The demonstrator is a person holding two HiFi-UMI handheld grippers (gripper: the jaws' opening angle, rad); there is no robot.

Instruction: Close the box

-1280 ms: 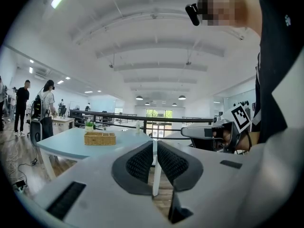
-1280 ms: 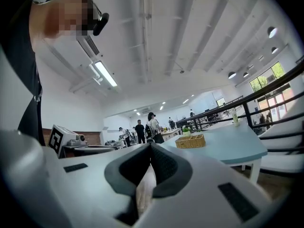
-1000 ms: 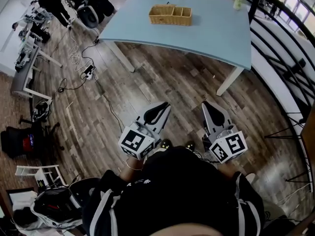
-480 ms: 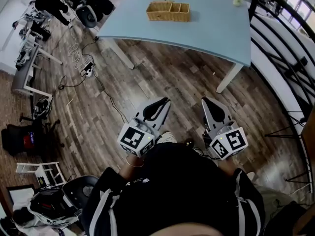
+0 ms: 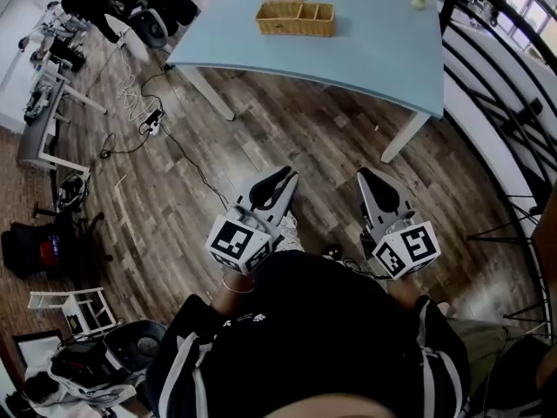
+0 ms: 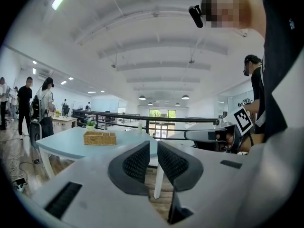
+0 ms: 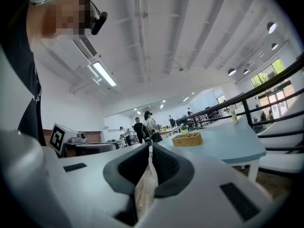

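The only container I see is an open wicker basket (image 5: 295,18) with compartments, on the far part of a light blue table (image 5: 365,50). Both grippers hang over the wooden floor, well short of the table, and point towards it. My left gripper (image 5: 283,174) has its jaws together with nothing between them. My right gripper (image 5: 367,175) is also shut and empty. In the left gripper view the left gripper (image 6: 153,144) aims at the basket (image 6: 99,138), with the right gripper (image 6: 209,133) beside it. In the right gripper view the right gripper (image 7: 149,148) faces the basket (image 7: 186,139).
A black railing (image 5: 500,68) runs along the right behind the table. Cables (image 5: 144,116), desks and office chairs (image 5: 35,246) crowd the left. People stand at far left (image 6: 23,103); another person with a headset (image 6: 251,80) stands close on the right.
My right gripper has shifted slightly; the left has kept still. Both stay shut. A person with a headset has come into the left gripper view at right.
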